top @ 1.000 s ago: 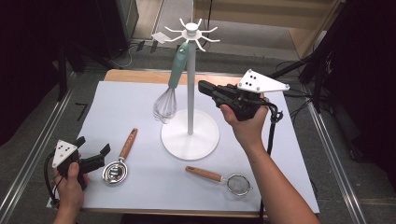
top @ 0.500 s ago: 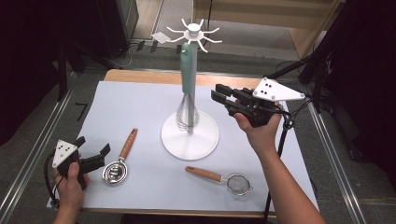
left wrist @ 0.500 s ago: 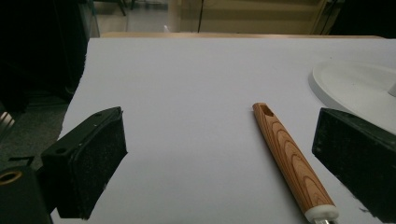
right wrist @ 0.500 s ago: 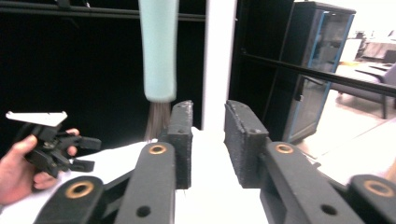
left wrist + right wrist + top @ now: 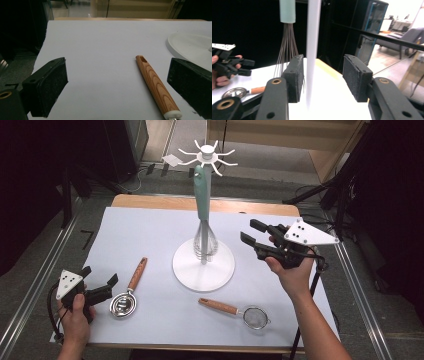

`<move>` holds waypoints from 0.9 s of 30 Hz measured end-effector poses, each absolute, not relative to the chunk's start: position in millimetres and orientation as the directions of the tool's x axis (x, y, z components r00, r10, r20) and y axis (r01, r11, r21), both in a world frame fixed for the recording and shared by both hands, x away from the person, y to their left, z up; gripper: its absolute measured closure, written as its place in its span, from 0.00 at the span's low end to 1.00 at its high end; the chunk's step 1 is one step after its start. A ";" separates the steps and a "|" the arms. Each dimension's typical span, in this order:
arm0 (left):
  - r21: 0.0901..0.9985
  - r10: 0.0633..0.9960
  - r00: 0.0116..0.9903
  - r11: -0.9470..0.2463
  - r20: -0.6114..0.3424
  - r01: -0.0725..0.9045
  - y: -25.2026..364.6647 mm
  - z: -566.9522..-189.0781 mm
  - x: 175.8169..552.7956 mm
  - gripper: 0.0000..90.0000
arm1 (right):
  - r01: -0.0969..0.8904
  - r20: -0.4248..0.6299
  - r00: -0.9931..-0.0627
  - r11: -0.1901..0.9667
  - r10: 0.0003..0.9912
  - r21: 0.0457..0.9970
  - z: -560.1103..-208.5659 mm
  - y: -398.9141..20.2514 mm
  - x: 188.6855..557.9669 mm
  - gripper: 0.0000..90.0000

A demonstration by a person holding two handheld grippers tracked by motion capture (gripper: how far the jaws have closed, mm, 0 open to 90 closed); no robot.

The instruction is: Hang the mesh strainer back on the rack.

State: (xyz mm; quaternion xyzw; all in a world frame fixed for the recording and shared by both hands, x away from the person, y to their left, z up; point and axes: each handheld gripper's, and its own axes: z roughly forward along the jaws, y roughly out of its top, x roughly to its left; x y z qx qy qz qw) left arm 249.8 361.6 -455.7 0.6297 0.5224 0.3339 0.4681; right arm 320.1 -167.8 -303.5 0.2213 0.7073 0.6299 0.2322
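- The whisk [image 5: 202,205] hung from the white stand [image 5: 203,265] at the worktop's middle, free of my grip.
- My right gripper [image 5: 255,240] had just been opening, empty, beside it.
- My left gripper [image 5: 97,282] rested released near the front left corner, by the wooden-handled scoop [image 5: 127,292].

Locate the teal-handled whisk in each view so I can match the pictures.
High view: whisk hangs at centre from the white stand.
Left gripper view: not in it.
Right gripper view: upper left, just left of the pole.
Shared landmark: the stand, whose base edge is at right in the left gripper view.
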 end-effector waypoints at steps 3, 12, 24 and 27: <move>0.938 0.971 0.231 -0.016 -0.068 0.345 361.6 -455.7 249.8 0.04 | 0.035 -0.049 -0.792 0.125 0.609 0.992 -309.7 -172.0 319.5 0.53; 0.938 0.970 0.232 -0.021 -0.064 0.345 361.5 -455.7 249.4 0.04 | 0.063 -0.045 -0.774 0.148 0.631 0.987 -329.9 -181.8 313.8 0.51; 0.938 0.970 0.234 -0.025 -0.060 0.345 361.1 -455.9 248.9 0.04 | 0.115 -0.009 -0.746 0.142 0.666 0.983 -356.5 -199.1 308.1 0.51; 0.939 0.970 0.235 -0.024 -0.061 0.343 361.1 -456.0 248.7 0.04 | 0.124 -0.009 -0.738 0.149 0.674 0.981 -362.4 -201.1 307.8 0.51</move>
